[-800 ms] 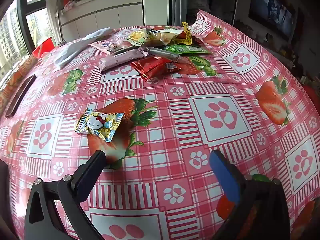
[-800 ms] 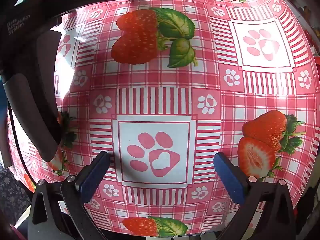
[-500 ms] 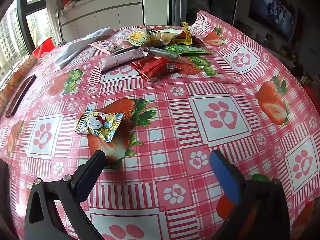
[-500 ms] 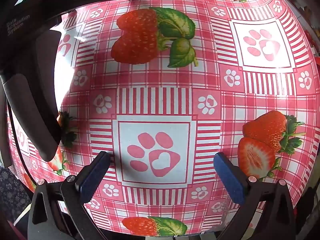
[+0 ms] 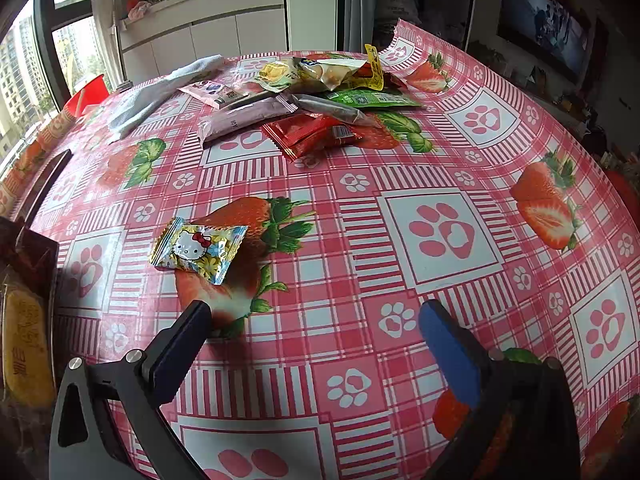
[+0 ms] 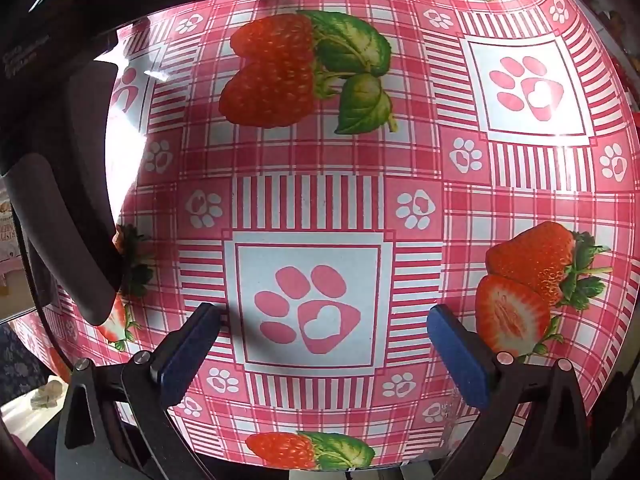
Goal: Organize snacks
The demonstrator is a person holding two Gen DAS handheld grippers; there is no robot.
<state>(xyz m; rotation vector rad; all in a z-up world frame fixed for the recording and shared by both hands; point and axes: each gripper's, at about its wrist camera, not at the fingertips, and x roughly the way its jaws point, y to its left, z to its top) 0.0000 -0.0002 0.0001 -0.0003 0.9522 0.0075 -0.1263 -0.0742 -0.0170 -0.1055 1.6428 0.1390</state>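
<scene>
In the left wrist view my left gripper (image 5: 316, 316) is open and empty above the tablecloth. A small Hello Kitty candy packet (image 5: 198, 249) lies alone just ahead and to the left of its left finger. A heap of snack packets sits at the far side: a red packet (image 5: 312, 134), a pink bar (image 5: 244, 118), a green packet (image 5: 372, 99) and yellow packets (image 5: 312, 72). In the right wrist view my right gripper (image 6: 324, 322) is open and empty over a paw-print square. The other gripper's black body (image 6: 60, 120) fills that view's upper left.
A pink checked tablecloth with strawberries (image 5: 440, 232) covers the table. A white cloth (image 5: 160, 92) lies at the far left. A dark flat object (image 5: 46, 184) lies near the left edge. A brown and yellow packet (image 5: 24, 340) shows at the left margin. Cabinets and a window stand beyond.
A brown and yellow packet has come into sight at the left margin of the left wrist view. Both grippers have barely moved.
</scene>
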